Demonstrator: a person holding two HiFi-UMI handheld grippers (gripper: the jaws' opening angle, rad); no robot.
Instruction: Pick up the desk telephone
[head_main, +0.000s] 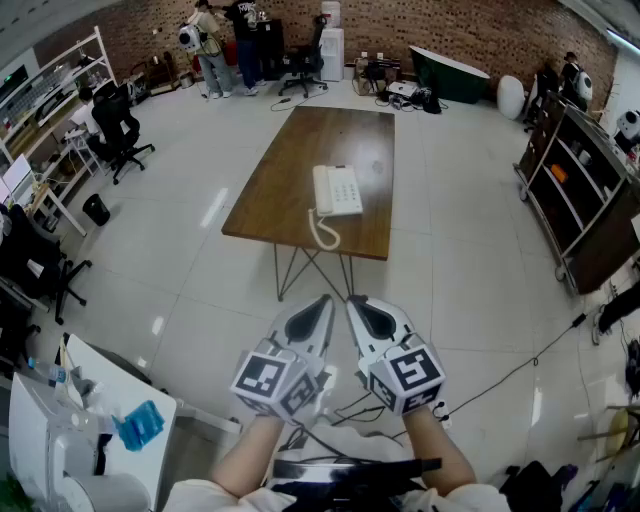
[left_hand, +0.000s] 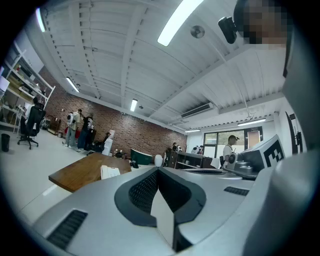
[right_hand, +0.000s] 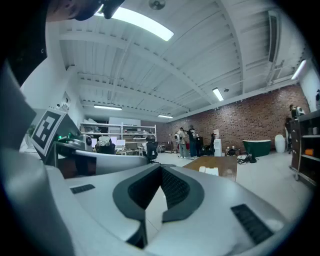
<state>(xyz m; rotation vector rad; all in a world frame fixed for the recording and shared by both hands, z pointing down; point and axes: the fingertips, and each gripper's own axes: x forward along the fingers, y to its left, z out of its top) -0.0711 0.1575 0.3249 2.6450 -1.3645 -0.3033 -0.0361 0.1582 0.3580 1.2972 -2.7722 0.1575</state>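
– Where is the telephone (head_main: 337, 190)?

– On the wooden table (head_main: 290, 150), close to its near edge. It is white, the handset lies along its left side, and the coiled cord (head_main: 324, 233) loops to the table's near edge.

– Are the grippers on it?

– No. Both are held side by side over the white floor (head_main: 200, 290), well short of the table, with their tips near each other.

– The left gripper (head_main: 322, 304)?

– Its jaws are pressed together with nothing between them. In the left gripper view the telephone (left_hand: 110, 171) sits far beyond the tip (left_hand: 159, 172).

– And the right gripper (head_main: 357, 304)?

– Pressed together too, and empty. Its own view shows the table (right_hand: 220, 163) and telephone (right_hand: 209, 171) past its tip (right_hand: 161, 170).

– Anything else around?

– A black office chair (head_main: 120, 125) at the left, people (head_main: 212, 50) by the brick wall, and dark shelves (head_main: 580, 200) at the right.
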